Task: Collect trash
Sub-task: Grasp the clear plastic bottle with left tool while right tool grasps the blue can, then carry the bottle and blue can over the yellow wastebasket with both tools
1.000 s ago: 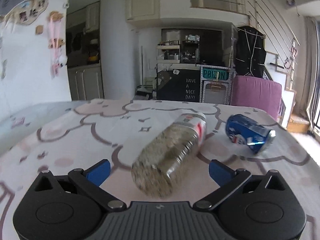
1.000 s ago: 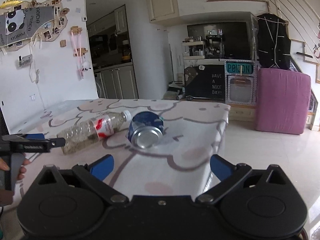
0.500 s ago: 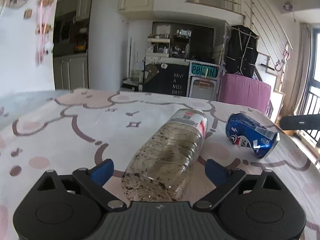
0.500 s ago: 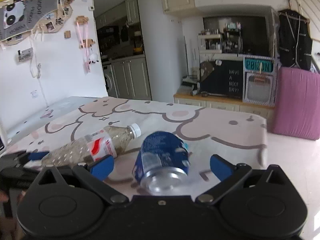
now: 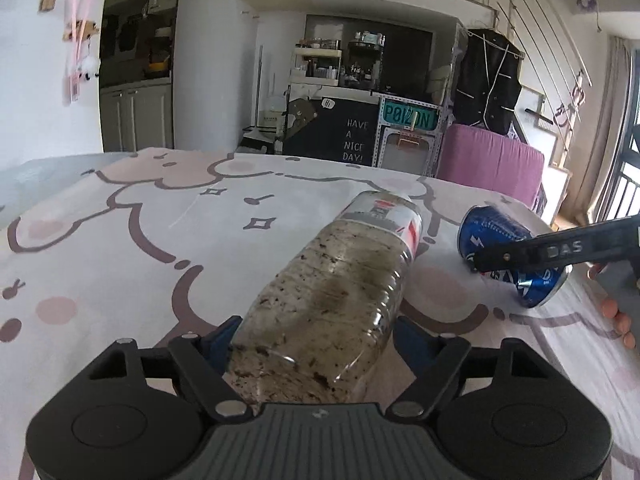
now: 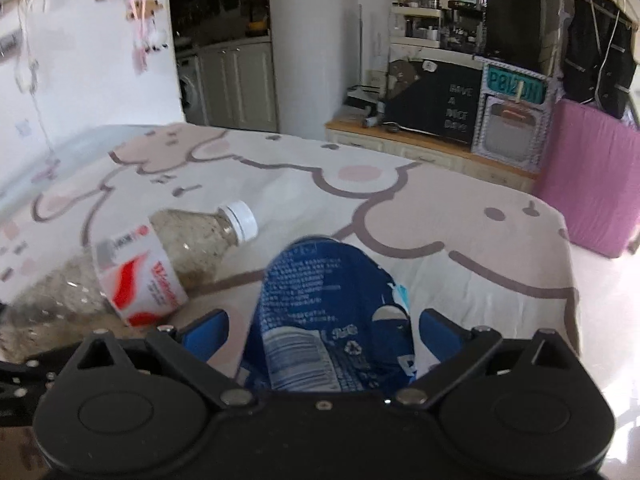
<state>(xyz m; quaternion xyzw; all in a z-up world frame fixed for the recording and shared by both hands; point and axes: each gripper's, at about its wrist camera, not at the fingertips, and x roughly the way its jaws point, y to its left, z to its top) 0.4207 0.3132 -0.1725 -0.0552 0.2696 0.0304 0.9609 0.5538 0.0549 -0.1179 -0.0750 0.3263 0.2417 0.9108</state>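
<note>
A dirty clear plastic bottle (image 5: 332, 296) with a red and white label lies on its side on the table. Its base sits between the fingers of my left gripper (image 5: 316, 340), whose blue pads touch both its sides. A crushed blue can (image 6: 328, 312) lies on its side to the right of the bottle. My right gripper (image 6: 320, 332) is around the can's near end with gaps on both sides, so it is open. The bottle (image 6: 140, 272) shows at the left in the right wrist view. The can (image 5: 508, 256) and a right gripper finger (image 5: 560, 250) show in the left wrist view.
The table carries a cloth with a pink and brown cartoon pattern (image 5: 160, 240). Its right edge (image 6: 568, 280) drops to a pale floor. A pink padded block (image 6: 592, 176) and a black cabinet (image 5: 340, 136) stand beyond the table.
Both grippers moved forward. The bottle's base now sits between the left fingers, which closed in on it. The can now sits between the right fingers.
</note>
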